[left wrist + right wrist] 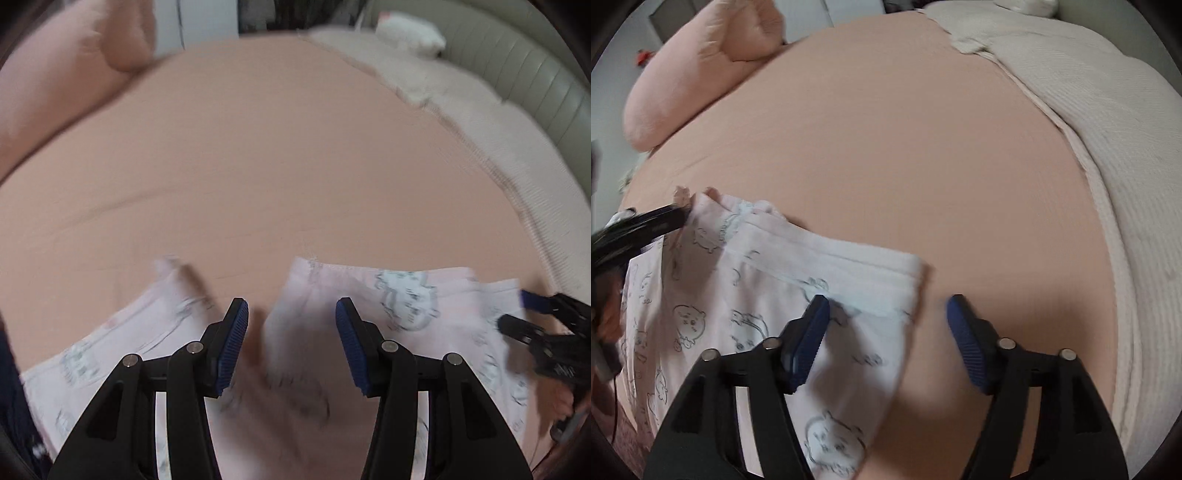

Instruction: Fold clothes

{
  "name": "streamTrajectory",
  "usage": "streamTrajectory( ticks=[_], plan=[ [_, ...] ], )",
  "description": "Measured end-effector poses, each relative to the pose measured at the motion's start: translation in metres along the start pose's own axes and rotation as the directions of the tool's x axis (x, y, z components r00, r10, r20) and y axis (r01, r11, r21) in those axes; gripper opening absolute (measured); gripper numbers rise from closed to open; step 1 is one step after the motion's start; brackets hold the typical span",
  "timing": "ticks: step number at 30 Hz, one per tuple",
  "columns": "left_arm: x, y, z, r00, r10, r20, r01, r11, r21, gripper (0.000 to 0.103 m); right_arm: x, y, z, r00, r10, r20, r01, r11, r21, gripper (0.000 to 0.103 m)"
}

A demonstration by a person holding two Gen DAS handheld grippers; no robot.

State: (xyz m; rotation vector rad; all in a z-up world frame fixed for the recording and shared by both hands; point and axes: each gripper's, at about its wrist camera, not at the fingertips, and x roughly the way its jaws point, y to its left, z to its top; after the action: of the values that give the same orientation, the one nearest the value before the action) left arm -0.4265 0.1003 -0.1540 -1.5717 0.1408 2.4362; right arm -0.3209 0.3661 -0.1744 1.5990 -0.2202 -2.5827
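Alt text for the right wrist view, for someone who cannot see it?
The right gripper hovers open over the corner of a pale pink printed garment lying on a peach bedsheet; nothing is pinched. The left gripper shows at the garment's far left edge, a cream blanket along the right.

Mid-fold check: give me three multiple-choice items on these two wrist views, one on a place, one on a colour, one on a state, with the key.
1. Where does the printed garment lie?
A. on the peach bed sheet
B. on the white blanket
C. on the floor

2. What colour are the gripper pads?
A. red
B. blue
C. yellow

3. How does the right gripper stand?
A. shut on the garment
B. shut on the blanket
C. open, pads clear of the cloth

Key: 1 A, the sheet surrounds the garment; 2 B, both views show blue ribbed pads; 3 C, a wide gap shows between the jaws over the garment's edge.
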Motion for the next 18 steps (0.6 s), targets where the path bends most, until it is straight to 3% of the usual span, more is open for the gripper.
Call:
streamTrajectory(
  ticks=[2, 3, 4, 6, 8, 12, 15, 18],
  plan=[
    [0.008, -0.005, 0.003, 1.000, -0.009, -0.016, 0.009, 1.000, 0.018, 0.040, 0.001, 0.010, -0.002, 1.000, 0.003, 0.026, -0.001, 0.999, -0.053, 0.042],
    [0.006, -0.009, 0.003, 1.000, -0.014, -0.007, 0.014, 0.999, 0.030, 0.029, 0.000, 0.011, -0.002, 0.999, 0.045, 0.023, -0.044, 0.998, -0.050, 0.029],
    [0.004, -0.012, 0.003, 1.000, -0.018, 0.001, 0.018, 0.999, 0.039, 0.008, 0.000, 0.012, -0.002, 0.996, 0.087, 0.020, -0.086, 0.995, -0.046, 0.006],
    [-0.006, -0.018, 0.003, 0.999, -0.006, 0.036, 0.004, 0.999, 0.053, 0.007, -0.003, 0.012, -0.002, 0.988, 0.151, 0.016, -0.151, 0.988, -0.023, 0.005],
    [-0.022, -0.024, 0.005, 0.996, -0.009, 0.091, 0.002, 0.997, 0.075, 0.007, -0.020, 0.017, -0.002, 0.993, 0.101, 0.054, -0.098, 0.994, -0.047, 0.005],
    [-0.044, -0.026, 0.017, 0.982, -0.049, 0.181, 0.036, 0.997, 0.073, 0.007, -0.068, 0.008, -0.006, 0.985, 0.082, 0.154, -0.077, 0.996, -0.040, 0.005],
    [-0.024, -0.024, 0.025, 0.981, -0.088, 0.171, 0.079, 0.995, 0.056, 0.007, -0.089, -0.002, -0.004, 0.977, 0.063, 0.202, -0.057, 0.998, -0.036, 0.005],
    [0.014, -0.023, 0.032, 0.989, -0.095, 0.114, 0.091, 0.995, 0.042, 0.011, -0.067, -0.019, -0.006, 0.990, 0.026, 0.141, -0.028, 1.000, 0.009, 0.007]
  ],
)
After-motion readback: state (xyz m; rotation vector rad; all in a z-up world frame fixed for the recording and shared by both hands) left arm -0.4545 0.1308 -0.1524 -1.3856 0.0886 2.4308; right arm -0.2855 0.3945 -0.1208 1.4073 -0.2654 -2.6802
